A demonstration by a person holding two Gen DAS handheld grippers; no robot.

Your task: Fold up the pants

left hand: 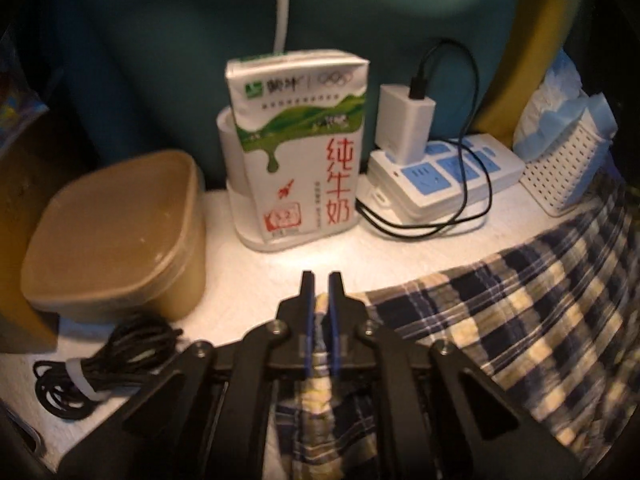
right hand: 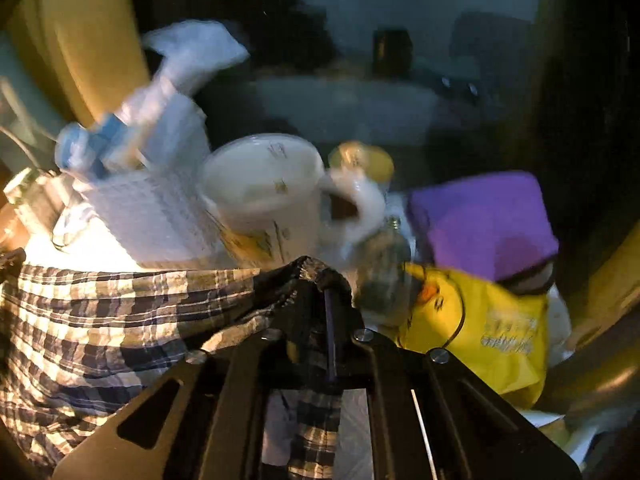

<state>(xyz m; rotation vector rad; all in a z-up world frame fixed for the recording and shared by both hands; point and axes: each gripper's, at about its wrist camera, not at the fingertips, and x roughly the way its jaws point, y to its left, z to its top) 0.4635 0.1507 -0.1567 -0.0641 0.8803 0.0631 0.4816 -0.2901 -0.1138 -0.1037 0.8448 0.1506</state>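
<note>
Both jaws are closed on the plaid pants [left hand: 520, 320]: our left gripper [left hand: 322, 280] pinches one edge, our right gripper [right hand: 320, 276] another, and the cloth sags between them over the white table [left hand: 248, 280]. We judge we are mid-fold; next we must carry the edge across without sweeping clutter. Nearby, the milk carton [left hand: 298, 148] stands in a white holder, the brown tub [left hand: 116, 236] is lidded, and the mug [right hand: 264, 196] looks empty.

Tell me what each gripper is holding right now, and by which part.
Both hold the plaid pants. The left gripper pinches a bunched edge of the fabric; the right gripper clamps another bunched edge. Which part of the pants cannot be told.
</note>
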